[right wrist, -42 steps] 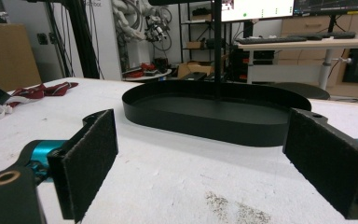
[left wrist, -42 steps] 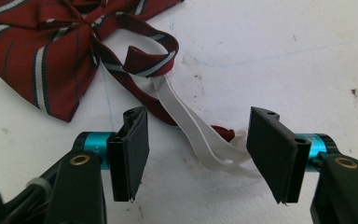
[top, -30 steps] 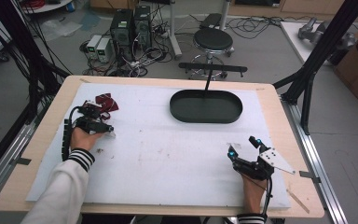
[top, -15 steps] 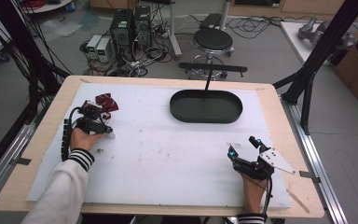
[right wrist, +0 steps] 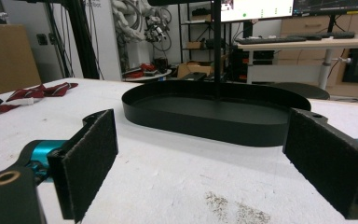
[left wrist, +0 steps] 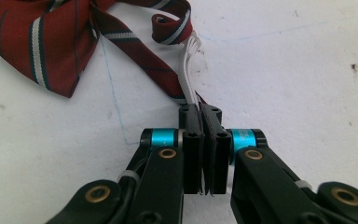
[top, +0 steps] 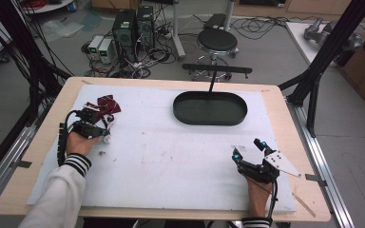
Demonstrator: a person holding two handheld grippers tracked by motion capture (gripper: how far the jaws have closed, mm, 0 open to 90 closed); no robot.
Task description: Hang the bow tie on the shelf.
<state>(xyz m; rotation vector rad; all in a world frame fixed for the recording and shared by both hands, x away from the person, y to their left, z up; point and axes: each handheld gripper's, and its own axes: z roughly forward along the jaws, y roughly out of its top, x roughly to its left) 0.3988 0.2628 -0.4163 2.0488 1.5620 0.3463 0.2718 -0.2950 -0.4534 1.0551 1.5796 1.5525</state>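
Left gripper (left wrist: pixel 204 140) is clamping the striped necktie's (left wrist: pixel 42 42) narrow end, having just closed; right gripper (right wrist: pixel 209 163) is resting apart on the counter (top: pixel 171 156).

The wooden table (top: pixel 285 102) wears a white sheet (top: pixel 171 156) over most of its top. On the sheet sits the black oval tray (top: pixel 209 108). Well off to the tray's left lies a crumpled red striped tie (top: pixel 105 104). Nearer the person than the tray, brownish smudges (top: pixel 164 156) mark the sheet.
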